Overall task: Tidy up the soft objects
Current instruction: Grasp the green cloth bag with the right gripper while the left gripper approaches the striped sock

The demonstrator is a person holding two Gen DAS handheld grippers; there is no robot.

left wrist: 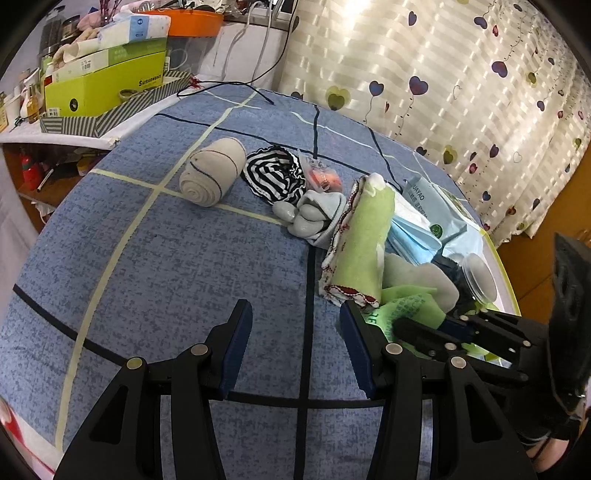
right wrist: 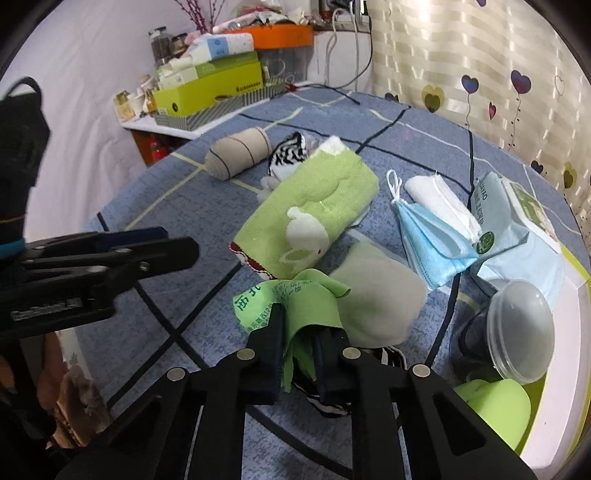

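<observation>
My right gripper (right wrist: 301,325) is shut on a thin bright green printed cloth (right wrist: 295,299), held just above the blue bedspread; it also shows in the left wrist view (left wrist: 410,310). My left gripper (left wrist: 295,325) is open and empty over bare bedspread, left of the pile. A green towel with a white duck (right wrist: 310,218) (left wrist: 365,236) lies beyond. A grey-white pad (right wrist: 376,299), blue face masks (right wrist: 432,240), a white folded cloth (right wrist: 443,203), a beige bandage roll (left wrist: 212,175), a striped cloth (left wrist: 275,175) and grey socks (left wrist: 310,216) lie around.
A clear plastic lid (right wrist: 521,328) and a lime green item (right wrist: 495,406) sit at the right edge by wipes packets (right wrist: 498,221). A side table with a green box (left wrist: 103,85) and an orange tray (left wrist: 192,22) stands behind. A heart-print curtain (left wrist: 461,81) hangs on the right.
</observation>
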